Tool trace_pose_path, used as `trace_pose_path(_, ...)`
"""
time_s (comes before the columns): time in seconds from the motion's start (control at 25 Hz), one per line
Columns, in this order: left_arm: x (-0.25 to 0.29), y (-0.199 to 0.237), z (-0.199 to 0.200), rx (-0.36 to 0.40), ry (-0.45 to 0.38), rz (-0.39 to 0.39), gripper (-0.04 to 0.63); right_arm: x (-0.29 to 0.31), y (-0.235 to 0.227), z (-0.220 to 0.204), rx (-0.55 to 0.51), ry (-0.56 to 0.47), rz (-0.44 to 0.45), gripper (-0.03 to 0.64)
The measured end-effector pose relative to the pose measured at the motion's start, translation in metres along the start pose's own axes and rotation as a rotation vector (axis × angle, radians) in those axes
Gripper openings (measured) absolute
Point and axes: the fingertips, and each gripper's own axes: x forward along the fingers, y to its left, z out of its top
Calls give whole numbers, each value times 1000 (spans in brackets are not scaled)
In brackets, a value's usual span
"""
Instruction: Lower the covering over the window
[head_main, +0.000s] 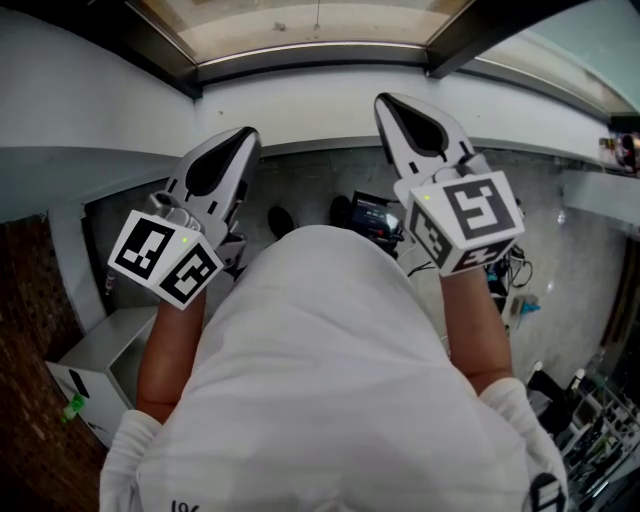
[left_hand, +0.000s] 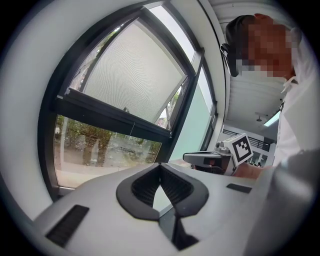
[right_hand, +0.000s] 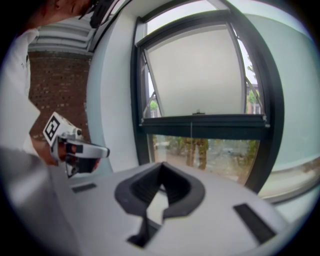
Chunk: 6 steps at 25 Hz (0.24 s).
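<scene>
On the far left a brick wall (right_hand: 55, 75) is showing. Down by the person's left elbow a white cabinet (head_main: 95, 365) is standing on the floor.

The left gripper (left_hand: 160, 167) is sticking out in front of the person's white shirt (head_main: 330, 380). It is pointing at the window (left_hand: 107, 145) and a little bit down. Its jaws are pressing tight together, and they are holding nothing.

The blind (left_hand: 137, 70) is hanging over the top part of the window. It is pale and is only covering part of the glass. Its dark bottom bar (left_hand: 115, 117) is sitting partway down. Under the bar the glass is bare, and trees (right_hand: 197, 150) are showing outside. A thin cord (right_hand: 191, 134) is dangling from the middle of the bar, in front of the bare glass. Both grippers are well apart from the blind and the cord, so nothing is touching them. In the head view a white ledge (head_main: 300, 105) is running under the window, and both grippers are pointing up toward it.

The right gripper (right_hand: 161, 166) is sticking out beside the left one, a little further forward. It is pointing at the window too, and a bit down. Its jaws are also shut tight and are holding nothing.

On the far right, low down, some small things are lying about (they are too small to make out).
</scene>
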Motion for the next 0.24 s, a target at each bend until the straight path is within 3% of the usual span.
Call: trace_pose_path(0.24, -2, 12, 11, 1, -12, -11, 23, 12, 10, 8, -7, -7, -2, 21)
